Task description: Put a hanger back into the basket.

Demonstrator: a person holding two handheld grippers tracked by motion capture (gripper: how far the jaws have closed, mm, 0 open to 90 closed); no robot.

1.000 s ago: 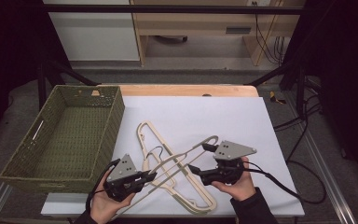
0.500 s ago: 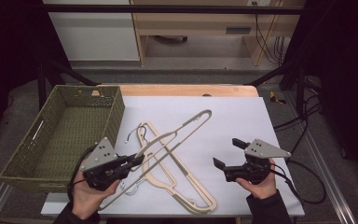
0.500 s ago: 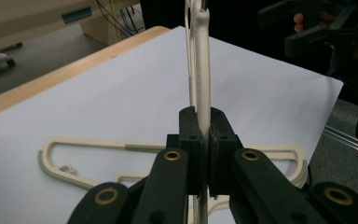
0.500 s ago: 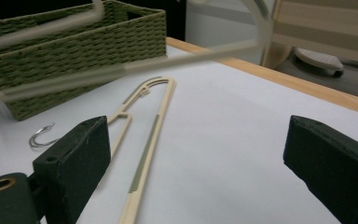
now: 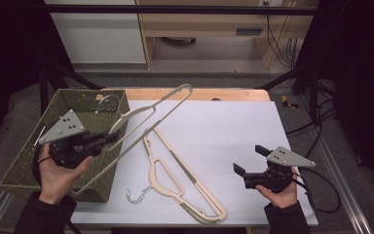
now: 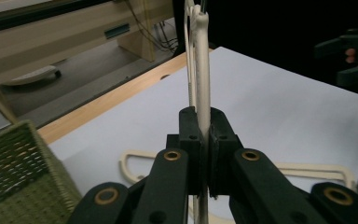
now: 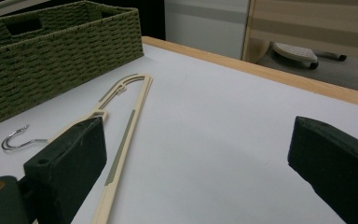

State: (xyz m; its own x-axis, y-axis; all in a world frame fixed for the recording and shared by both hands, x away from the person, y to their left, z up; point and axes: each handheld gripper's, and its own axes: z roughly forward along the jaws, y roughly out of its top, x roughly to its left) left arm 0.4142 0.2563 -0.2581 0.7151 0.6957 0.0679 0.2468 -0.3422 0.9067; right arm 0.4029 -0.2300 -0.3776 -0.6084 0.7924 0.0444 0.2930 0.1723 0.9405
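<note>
There are two cream plastic clothes hangers with metal hooks. One cream hanger [image 5: 146, 114] is lifted at a slant beside and partly over the single olive-green woven rectangular basket [image 5: 39, 161]; the other cream hanger [image 5: 185, 183] lies flat to the right of that basket. There is one white sheet-covered table [image 5: 224, 126] under the basket. Two black two-jaw handheld grippers show: the left gripper [image 5: 108, 138] just by the basket, the right gripper [image 5: 251, 158] well apart from it.

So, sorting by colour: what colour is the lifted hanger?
Cream, the lifted hanger; clearest in the high view.
</note>
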